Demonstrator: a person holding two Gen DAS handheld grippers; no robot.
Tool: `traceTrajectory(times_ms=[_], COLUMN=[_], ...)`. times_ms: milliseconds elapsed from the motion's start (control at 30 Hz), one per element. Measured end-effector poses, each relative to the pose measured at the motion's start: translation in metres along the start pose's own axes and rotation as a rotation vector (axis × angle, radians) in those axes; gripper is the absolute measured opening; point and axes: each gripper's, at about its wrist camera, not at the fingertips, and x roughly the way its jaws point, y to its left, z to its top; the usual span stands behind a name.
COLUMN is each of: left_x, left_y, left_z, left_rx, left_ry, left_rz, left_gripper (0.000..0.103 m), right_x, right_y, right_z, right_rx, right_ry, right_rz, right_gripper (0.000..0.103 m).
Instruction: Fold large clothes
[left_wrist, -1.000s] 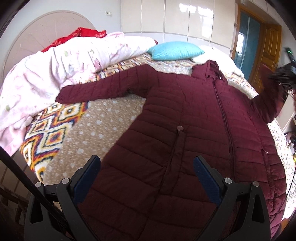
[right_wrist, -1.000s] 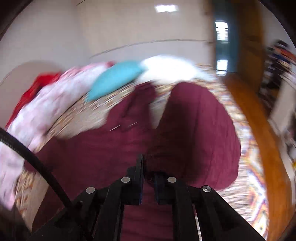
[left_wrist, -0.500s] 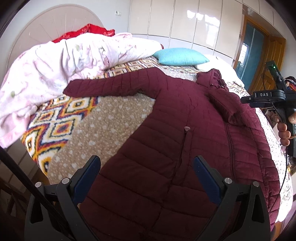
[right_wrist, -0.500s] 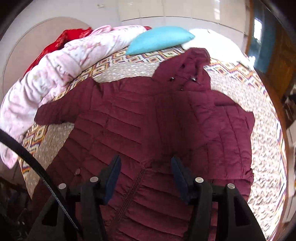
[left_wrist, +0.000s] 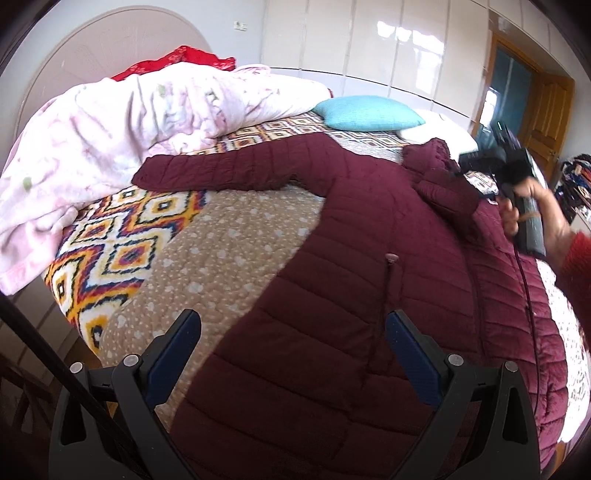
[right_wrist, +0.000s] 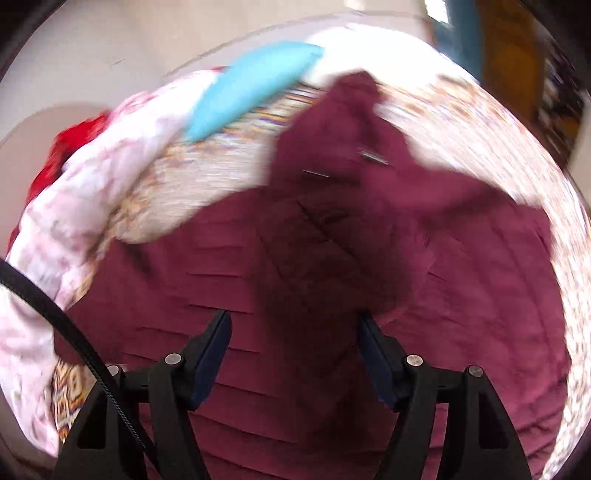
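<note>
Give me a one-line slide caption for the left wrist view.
Open left gripper hovers over a maroon puffer coat spread on a patterned bed, one sleeve already folded across.

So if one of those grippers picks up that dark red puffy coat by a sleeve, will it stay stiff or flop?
Probably flop: the coat lies limp on the bed, one sleeve already folded over. Its quilted padding suggests bulky but fairly light. The rest would likely drag behind.
</note>
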Motion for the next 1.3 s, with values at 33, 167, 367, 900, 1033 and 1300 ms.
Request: traceTrajectory(times_ms=[33,167,367,900,1033,1300], left_x=[0.003,0.008,-0.002,0.017,0.054,0.187], left_y=[0.004,0.015,0.023,0.085,0.142,0.236], left_z=[0.001,0.001,0.000,0.028,0.075,0.151], left_rx=[-0.010,-0.042,-0.032,-0.161,-0.260,-0.454], left_ry=[0.004,0.024,-0.004,0.007,0.025,0.161], left_rz=[0.004,0.001,0.021,0.103,0.122,0.089], left_gripper=[0.100,0.100,0.100,0.100,0.099,0.066], right_x=[-0.001,0.007,-0.020,-0.060,-0.078,-0.105], right_y=[0.027,0.115,0.150,-0.018,-0.016,-0.029], right_z=[-0.002,-0.030,-0.069,-0.140,-0.179,-0.220], right_rx=[-0.050,-0.197,-0.409,-0.074,-0.124,-0.102], right_ry=[0.004,0.132,0.128,0.139,0.116,0.076], right_rz=[0.041,0.268,0.221,0.012,0.026,-0.019], right_gripper=[0.075,0.074,0.074,0.074,0.074,0.074])
